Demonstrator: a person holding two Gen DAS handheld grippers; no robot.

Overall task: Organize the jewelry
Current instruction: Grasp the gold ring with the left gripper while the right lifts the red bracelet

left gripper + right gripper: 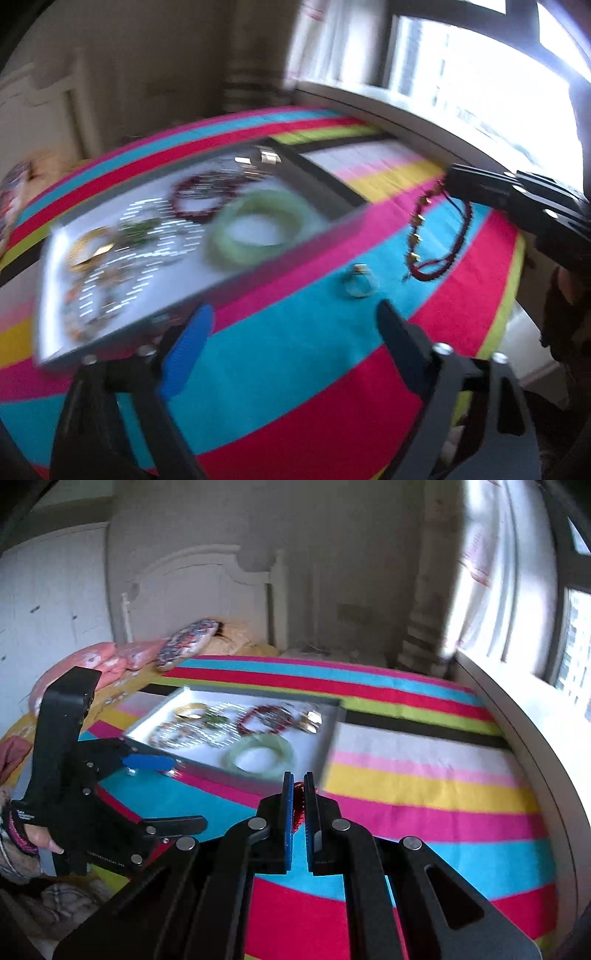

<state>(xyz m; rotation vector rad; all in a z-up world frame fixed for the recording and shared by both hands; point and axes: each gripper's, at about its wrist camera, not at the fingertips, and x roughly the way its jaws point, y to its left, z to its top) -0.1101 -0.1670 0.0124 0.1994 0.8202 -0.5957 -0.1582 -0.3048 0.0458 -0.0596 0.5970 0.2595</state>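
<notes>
Your right gripper (pixel 299 786) pinches the red bracelet (pixel 439 236) by one strand, so it may snag or slip short of the tray (pixel 291 243) to its left, while your left gripper (pixel 295 317) hangs spread, empty.

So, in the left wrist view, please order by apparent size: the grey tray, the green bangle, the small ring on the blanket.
1. grey tray
2. green bangle
3. small ring

The ring lies nearer the camera and still looks smallest, so despite the blur the order seems reliable.
</notes>
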